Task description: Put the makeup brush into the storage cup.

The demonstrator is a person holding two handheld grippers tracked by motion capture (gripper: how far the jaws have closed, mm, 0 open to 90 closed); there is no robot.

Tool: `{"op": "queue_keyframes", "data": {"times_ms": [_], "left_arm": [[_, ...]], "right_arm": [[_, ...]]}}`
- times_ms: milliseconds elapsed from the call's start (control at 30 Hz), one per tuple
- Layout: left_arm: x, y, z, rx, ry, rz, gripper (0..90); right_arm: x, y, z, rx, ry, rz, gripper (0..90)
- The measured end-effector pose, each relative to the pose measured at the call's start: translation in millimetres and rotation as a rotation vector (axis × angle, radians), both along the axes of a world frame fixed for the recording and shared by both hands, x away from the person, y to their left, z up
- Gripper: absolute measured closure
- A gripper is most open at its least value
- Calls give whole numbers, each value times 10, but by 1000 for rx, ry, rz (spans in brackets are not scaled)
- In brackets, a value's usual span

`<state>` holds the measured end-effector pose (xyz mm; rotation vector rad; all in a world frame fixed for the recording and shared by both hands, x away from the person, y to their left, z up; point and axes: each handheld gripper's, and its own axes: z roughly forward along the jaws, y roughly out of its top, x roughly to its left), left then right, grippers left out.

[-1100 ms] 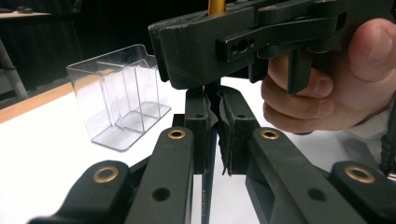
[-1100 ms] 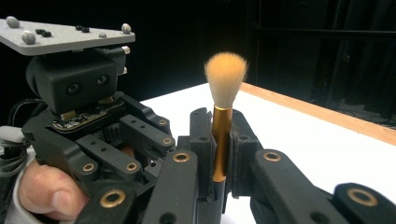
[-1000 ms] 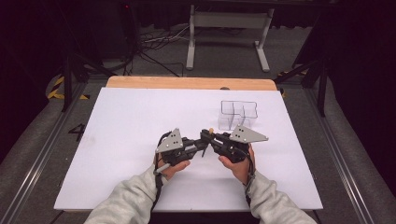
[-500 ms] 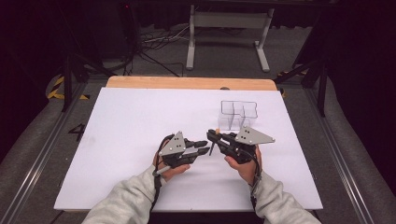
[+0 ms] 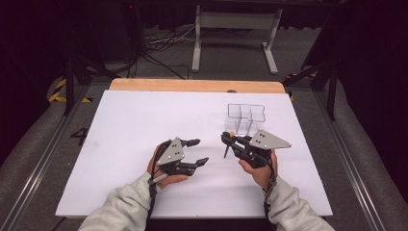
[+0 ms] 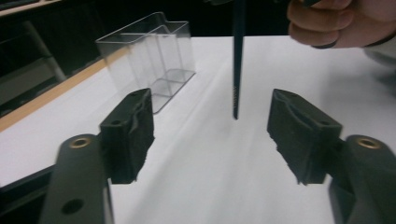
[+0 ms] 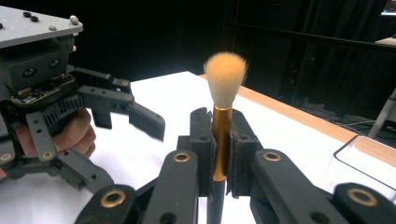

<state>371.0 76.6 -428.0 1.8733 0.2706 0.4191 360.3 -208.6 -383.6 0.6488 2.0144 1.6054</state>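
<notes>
The right gripper (image 7: pixel 219 154) has its jaws clamped on the gold ferrule of a makeup brush (image 7: pixel 223 93), bristles up and dark handle hanging below the pads. In the high view this right gripper (image 5: pixel 230 140) sits just in front of the clear divided organiser (image 5: pixel 246 118), close to it but apart, with the brush handle (image 5: pixel 225 151) pointing down over the white table (image 5: pixel 144 115).

The left gripper (image 6: pixel 210 128) has just been opening; its jaws stand well apart with nothing between the pads, and the brush handle (image 6: pixel 237 60) hangs beyond them, its tip above the tabletop. In the high view the left gripper (image 5: pixel 197 151) lies to the left of the right one, a clear gap between them.

Open white surface spreads left and toward the wooden far edge (image 5: pixel 192 85); the organiser stands near the far right.

The right gripper view shows the tan bristles and ferrule, which the high view leaves too small to make out. The left gripper view shows the organiser (image 6: pixel 149 56) and its compartments, with the right hand (image 6: pixel 341 23) above.
</notes>
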Motion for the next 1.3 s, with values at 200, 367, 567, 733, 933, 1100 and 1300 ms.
{"op": "queue_keyframes", "data": {"times_ms": [200,367,567,733,933,1100,1300], "left_arm": [[13,143,34,-15,-2,59,190],[12,215,43,-26,13,89,98],[-3,360,48,-32,23,107,57],[-20,485,42,-34,25,131,58],[-62,708,6,-40,46,172,56],[-103,860,-21,-56,51,209,52],[-166,1073,-35,-62,48,251,50]], "right_arm": [[-8,-28,7,-22,-5,-7,841],[-9,-67,15,-31,-6,-14,841],[-16,-142,37,-38,-15,-27,841],[-19,-201,46,-42,-15,-37,841],[-11,-264,60,-45,-18,-50,841],[-8,-283,67,-46,-18,-54,840],[-6,-305,78,-46,-22,-57,841]]}}
